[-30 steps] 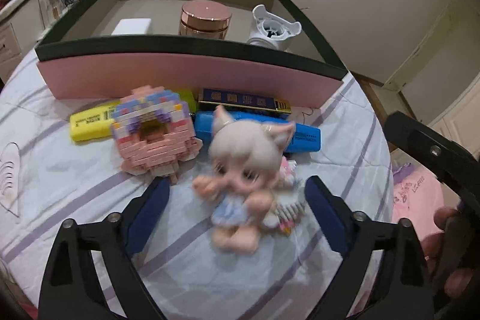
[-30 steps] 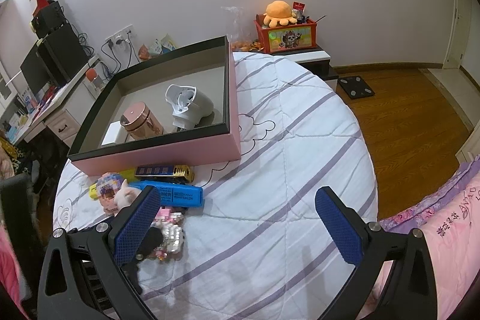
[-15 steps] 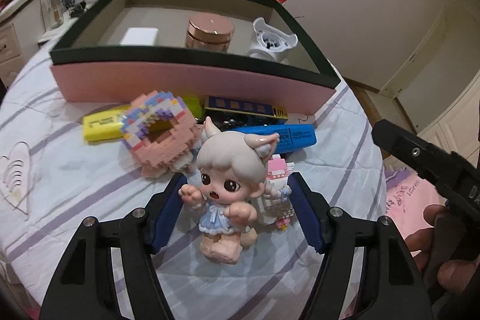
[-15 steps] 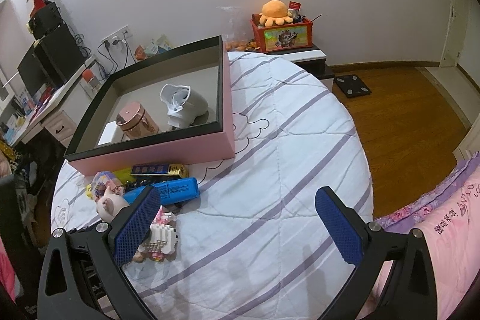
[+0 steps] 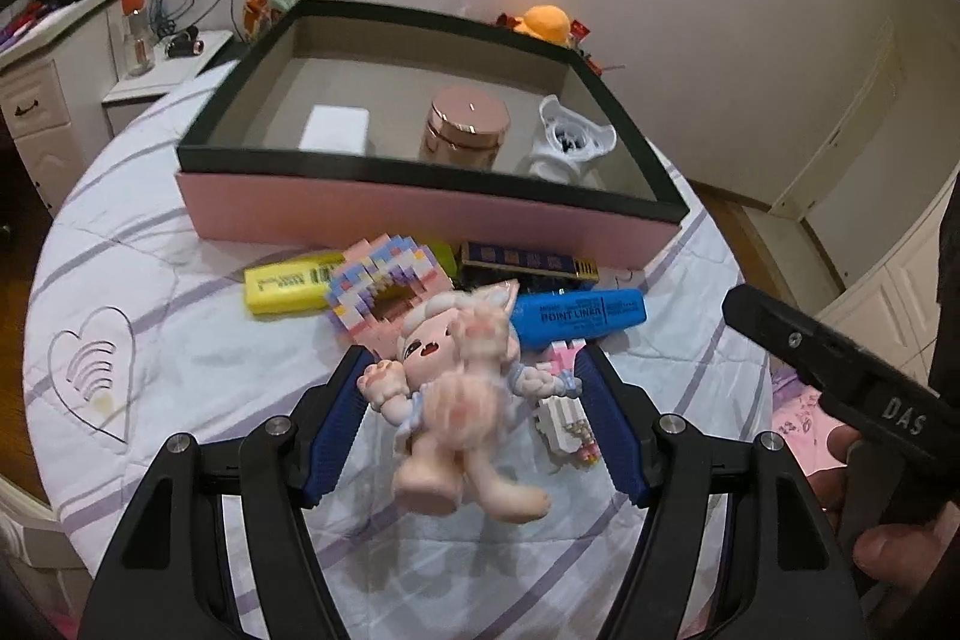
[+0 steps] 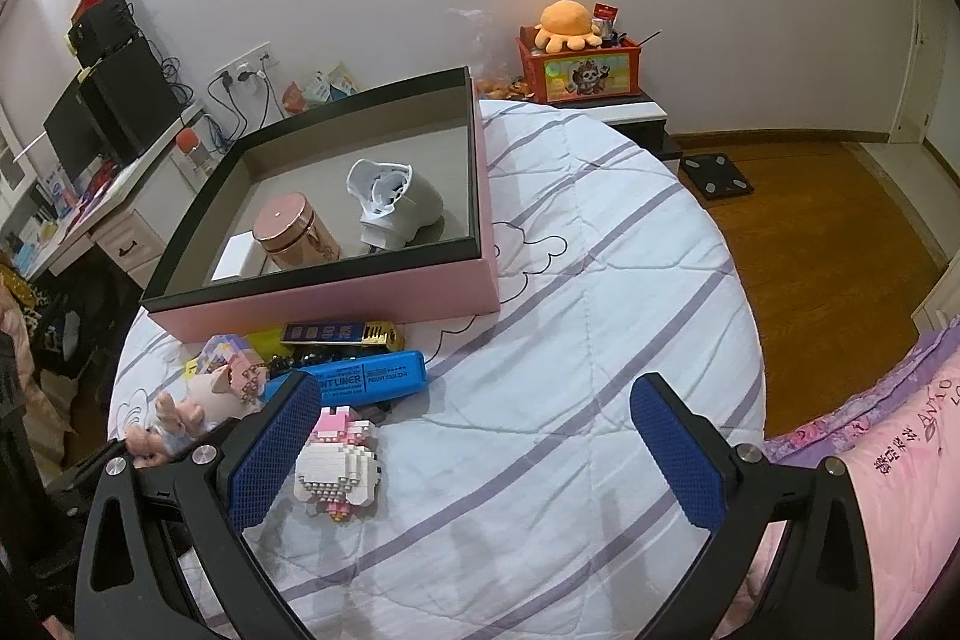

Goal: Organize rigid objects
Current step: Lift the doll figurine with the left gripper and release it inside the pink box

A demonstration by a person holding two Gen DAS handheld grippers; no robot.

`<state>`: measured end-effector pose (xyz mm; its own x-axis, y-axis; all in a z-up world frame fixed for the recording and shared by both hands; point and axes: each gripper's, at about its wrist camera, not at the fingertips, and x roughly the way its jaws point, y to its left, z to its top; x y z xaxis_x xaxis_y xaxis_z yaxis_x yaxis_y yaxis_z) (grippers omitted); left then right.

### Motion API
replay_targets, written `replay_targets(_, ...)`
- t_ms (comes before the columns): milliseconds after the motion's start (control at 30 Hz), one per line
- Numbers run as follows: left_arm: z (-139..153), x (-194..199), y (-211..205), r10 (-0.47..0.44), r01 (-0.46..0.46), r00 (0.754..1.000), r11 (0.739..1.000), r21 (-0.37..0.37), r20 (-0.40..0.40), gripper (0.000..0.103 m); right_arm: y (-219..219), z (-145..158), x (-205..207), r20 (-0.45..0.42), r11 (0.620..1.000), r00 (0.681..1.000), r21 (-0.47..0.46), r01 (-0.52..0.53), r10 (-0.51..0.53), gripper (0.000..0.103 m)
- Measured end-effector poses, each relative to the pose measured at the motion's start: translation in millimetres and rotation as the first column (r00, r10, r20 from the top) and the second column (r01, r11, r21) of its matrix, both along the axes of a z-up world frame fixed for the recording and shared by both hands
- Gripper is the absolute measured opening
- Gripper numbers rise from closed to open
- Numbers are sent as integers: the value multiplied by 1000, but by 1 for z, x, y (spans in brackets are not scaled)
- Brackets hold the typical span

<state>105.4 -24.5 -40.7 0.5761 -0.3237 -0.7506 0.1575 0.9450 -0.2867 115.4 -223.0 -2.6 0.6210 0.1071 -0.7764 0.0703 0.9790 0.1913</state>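
The doll (image 5: 456,388) is a small figure with pale grey-white hair, cat-like ears, a painted face, a light blue dress and peach-coloured limbs. It is tilted, head toward the box and feet toward the camera, and partly smeared by motion blur. It sits between the blue pads of the left gripper (image 5: 474,421), which are drawn in about halfway and appear to press on its arms; blur makes the contact on the far side hard to confirm. The doll appears clear of the striped bedcover (image 5: 180,370), near the cover's near edge.

The left gripper points steeply down, its black fingers rising from the bottom of the left wrist view. The right gripper (image 6: 480,454) also points down, over the middle of the bedcover, its jaws wide apart with nothing between them. In the left wrist view the hand (image 5: 870,514) that carries it shows at the lower right.

Behind the doll, along the front wall of the pink box (image 5: 420,214), lie a yellow highlighter (image 5: 288,283), a pastel brick model (image 5: 384,298), a blue highlighter (image 5: 579,319) and a dark blue toy train (image 5: 528,262). A white and pink brick figure (image 6: 339,466) lies just beside the right gripper's left pad. Inside the box stand a rose-gold jar (image 5: 465,130), a white device (image 5: 570,148) and a white block (image 5: 333,130).
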Motion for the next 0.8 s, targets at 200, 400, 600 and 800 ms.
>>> replay_targets(200, 10, 2, 7, 17, -17, 999, 1000, 2, 30, 70, 1, 0, 1, -4, 1000, 1000, 2, 0, 0, 103)
replay_targets(400, 6, 3, 10, 25, -25, 999, 1000, 0, 21, 70, 8, 0, 2, -7, 1000, 1000, -1, -18, 18, 103)
replay_targets(600, 13, 1, 12, 26, -26, 999, 1000, -2, 43, 70, 8, 0, 3, -8, 1000, 1000, -2, -17, 17, 103)
replay_targets(800, 25, 3, 14, 29, -30, 997, 1000, 7, 68, 70, 12, 2, 6, -4, 1000, 1000, -1, -26, 26, 103)
